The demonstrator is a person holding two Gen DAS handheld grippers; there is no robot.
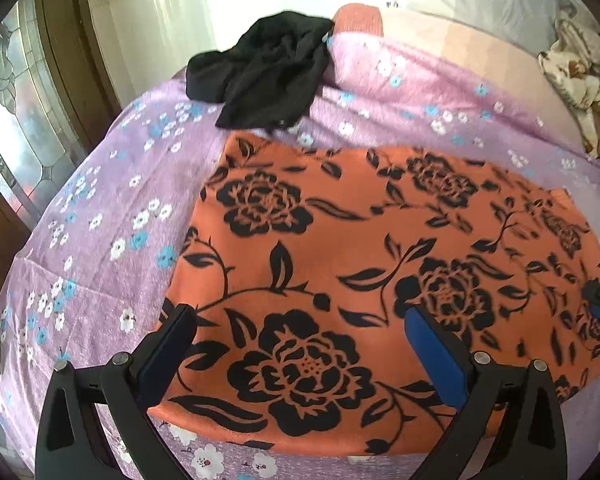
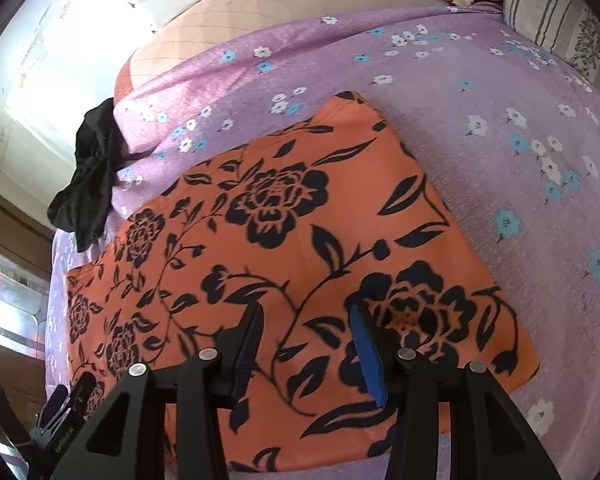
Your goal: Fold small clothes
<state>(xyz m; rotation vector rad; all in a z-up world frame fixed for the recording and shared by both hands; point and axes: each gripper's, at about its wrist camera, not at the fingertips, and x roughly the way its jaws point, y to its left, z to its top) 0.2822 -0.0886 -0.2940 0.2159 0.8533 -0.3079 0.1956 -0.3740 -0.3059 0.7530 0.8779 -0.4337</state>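
Broadly, a lilac bedsheet printed with small white and blue flowers (image 1: 112, 184) covers the bed and fills most of both views. On it, lying flat and folded to a rough rectangle, an orange cloth with black rose print (image 1: 340, 240); near edge close to the bed's front. Beyond its far left corner, a crumpled black garment (image 1: 260, 76) in a heap, draped against a raised fold of the sheet. Far right of the bed, a striped pillow (image 2: 556, 20). Left gripper (image 1: 300, 320) hangs above the orange cloth's near left part, fingers wide apart, nothing between them, pads clear of the fabric. Right gripper (image 2: 306, 316) over the cloth's near right part, fingers parted moderately, empty; whether the tips touch the fabric cannot be told.
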